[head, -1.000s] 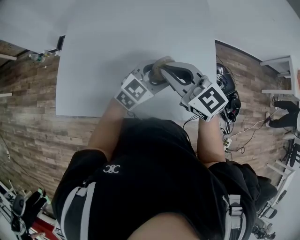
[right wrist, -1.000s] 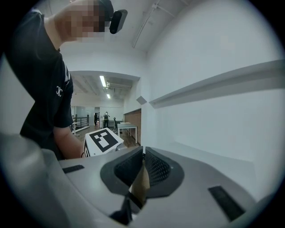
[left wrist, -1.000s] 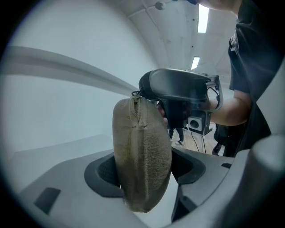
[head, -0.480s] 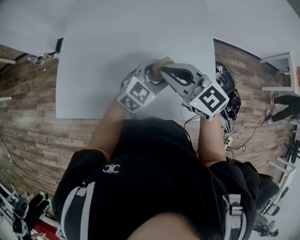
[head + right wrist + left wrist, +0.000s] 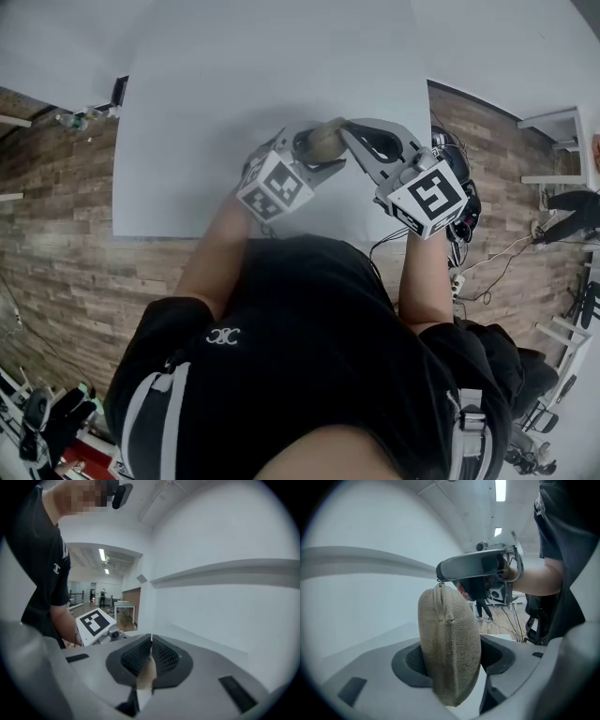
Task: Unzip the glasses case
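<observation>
Beige woven-fabric oval glasses case (image 5: 449, 620) stands on end, clamped across its middle by the left gripper (image 5: 453, 660), jaws fairly wide around it. At its top the right gripper (image 5: 151, 656) pinches its jaws tight on the thin tan zipper pull tab (image 5: 146, 674). A hard tug could slide that tab out, or twist the case loose to drop onto the white worktop (image 5: 234, 75) beyond.
</observation>
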Demonstrator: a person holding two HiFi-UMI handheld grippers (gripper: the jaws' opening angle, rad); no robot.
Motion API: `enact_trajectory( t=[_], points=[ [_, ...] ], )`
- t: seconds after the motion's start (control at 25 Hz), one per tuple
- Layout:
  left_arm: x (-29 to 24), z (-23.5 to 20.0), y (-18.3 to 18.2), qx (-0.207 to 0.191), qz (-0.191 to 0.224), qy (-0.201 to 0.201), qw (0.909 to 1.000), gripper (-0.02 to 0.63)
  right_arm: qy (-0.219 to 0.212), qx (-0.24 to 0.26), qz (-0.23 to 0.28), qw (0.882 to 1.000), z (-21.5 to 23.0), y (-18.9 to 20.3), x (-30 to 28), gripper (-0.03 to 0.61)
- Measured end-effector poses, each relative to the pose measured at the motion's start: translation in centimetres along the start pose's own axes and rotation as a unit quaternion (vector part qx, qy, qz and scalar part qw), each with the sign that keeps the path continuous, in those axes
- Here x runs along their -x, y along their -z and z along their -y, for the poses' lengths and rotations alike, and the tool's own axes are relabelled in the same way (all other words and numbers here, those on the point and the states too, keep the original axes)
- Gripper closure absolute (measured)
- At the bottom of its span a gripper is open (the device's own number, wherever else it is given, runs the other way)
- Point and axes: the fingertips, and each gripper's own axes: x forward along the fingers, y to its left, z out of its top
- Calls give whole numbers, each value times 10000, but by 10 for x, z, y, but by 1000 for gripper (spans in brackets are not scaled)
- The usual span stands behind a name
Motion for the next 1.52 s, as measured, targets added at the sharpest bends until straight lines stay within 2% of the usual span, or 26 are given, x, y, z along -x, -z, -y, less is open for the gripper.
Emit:
enact_trajectory(
  t=[0.08,0.28,0.44,0.52,0.68,0.88,1.04,1.28,1.36,1.52],
  points=[
    [4,1,4,44,5,-10,10000,330,210,-37,-145,9997,11,8,6,555],
    [5,4,2,281,195,149,9993,330,301,-271,-138,9991,19,17,6,555],
    [17,6,-3,452,410,361,9975,330,245,-454,-87,9986,19,19,7,555],
    [24,9,-7,687,597,580,9942,330,197,-544,-15,9983,16,18,8,555],
    [45,11,-23,1398,1230,1008,9773,330,17,-792,228,9966,11,14,9,555],
    [62,6,-40,1887,1783,1416,9553,330,-183,-788,331,9962,7,9,9,555],
    [72,-1,-49,2171,2139,1565,9395,330,-344,-807,412,9953,3,5,8,555],
    [89,-18,-59,2683,2695,1539,9120,330,-424,-822,453,9947,-4,1,3,555],
    [92,-22,-59,2747,2772,1514,9082,330,-440,-822,429,9947,-6,4,0,555],
    [92,-26,-63,2783,2826,1471,9061,330,-450,-853,385,9946,-4,10,2,555]
  ],
)
